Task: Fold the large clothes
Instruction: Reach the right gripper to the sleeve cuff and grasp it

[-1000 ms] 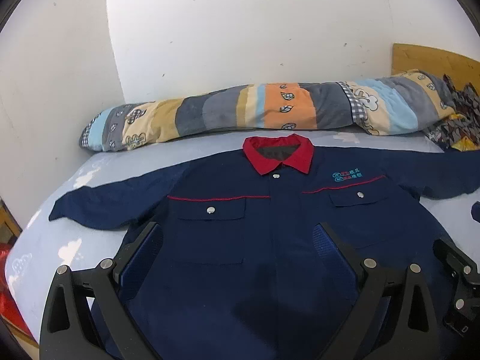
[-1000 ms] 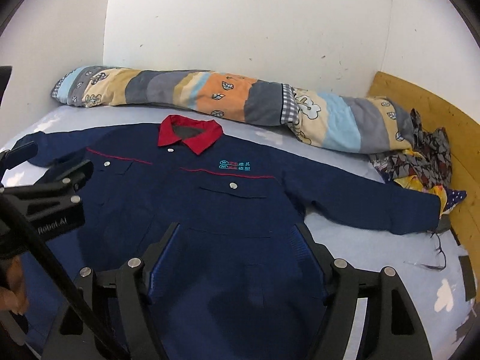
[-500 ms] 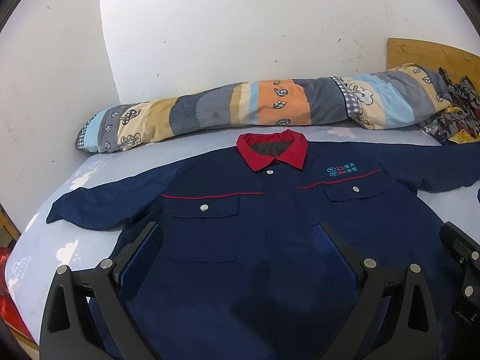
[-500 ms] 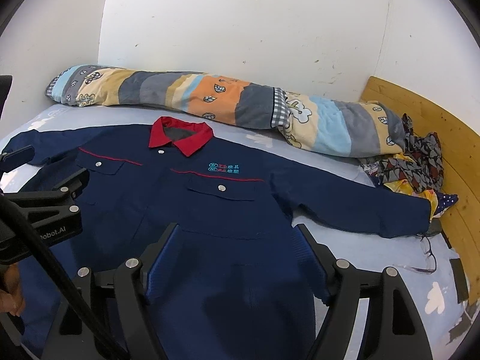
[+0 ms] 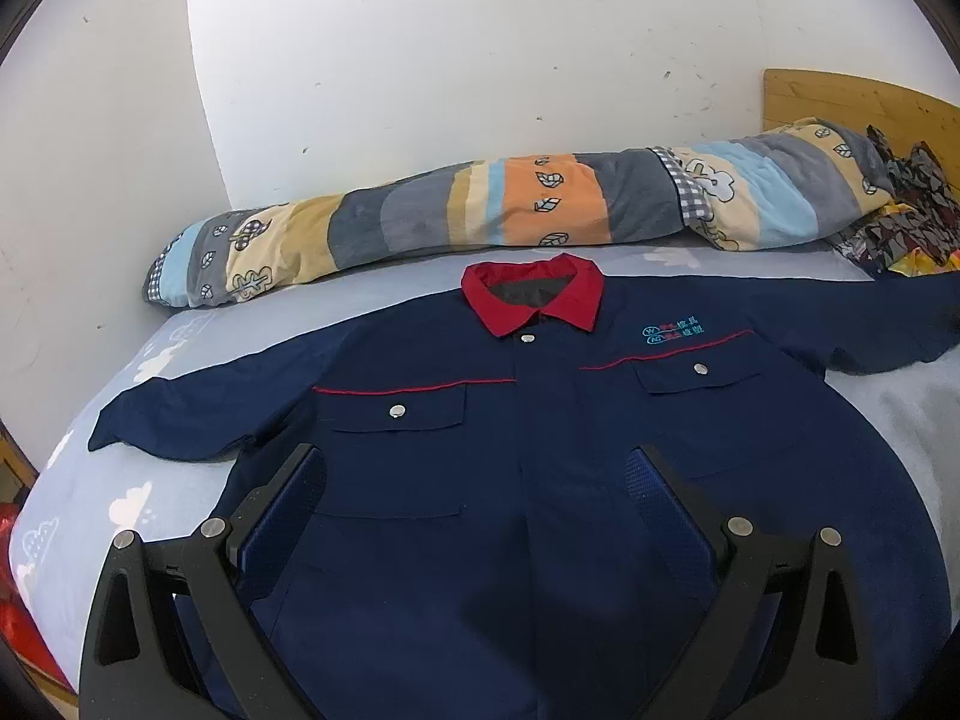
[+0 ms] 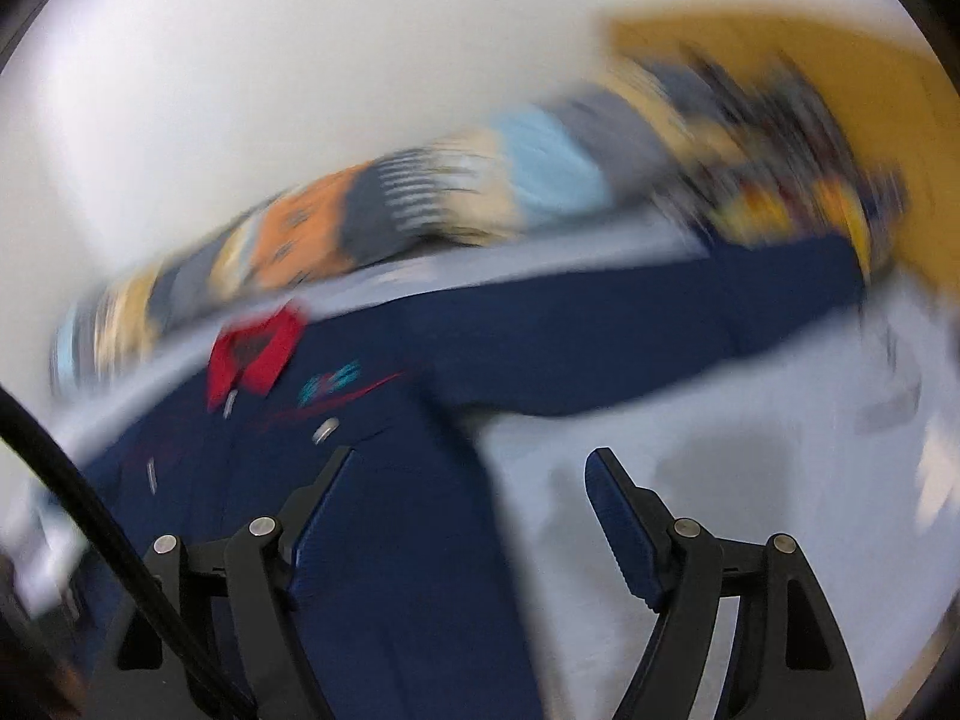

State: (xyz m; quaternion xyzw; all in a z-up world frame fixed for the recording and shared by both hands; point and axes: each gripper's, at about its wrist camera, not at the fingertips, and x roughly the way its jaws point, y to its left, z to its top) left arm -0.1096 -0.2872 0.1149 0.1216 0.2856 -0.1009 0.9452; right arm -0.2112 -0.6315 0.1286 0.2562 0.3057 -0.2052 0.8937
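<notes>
A navy work jacket with a red collar lies face up and spread flat on the bed, both sleeves stretched out sideways. My left gripper hovers open above the jacket's lower front, nothing between its fingers. The right wrist view is badly blurred by motion. There my right gripper stands open over the jacket's right side edge, one finger above the cloth, the other above the sheet. The right sleeve runs off toward the wooden board.
A striped rolled quilt lies along the wall behind the jacket. A heap of patterned clothes sits at the far right by a wooden headboard. The pale blue sheet shows around the jacket. A black cable crosses the right wrist view.
My right gripper has swung fast to the right and rolled, leaving the left wrist view; it now sits over the jacket's right edge. The left gripper has stayed in place.
</notes>
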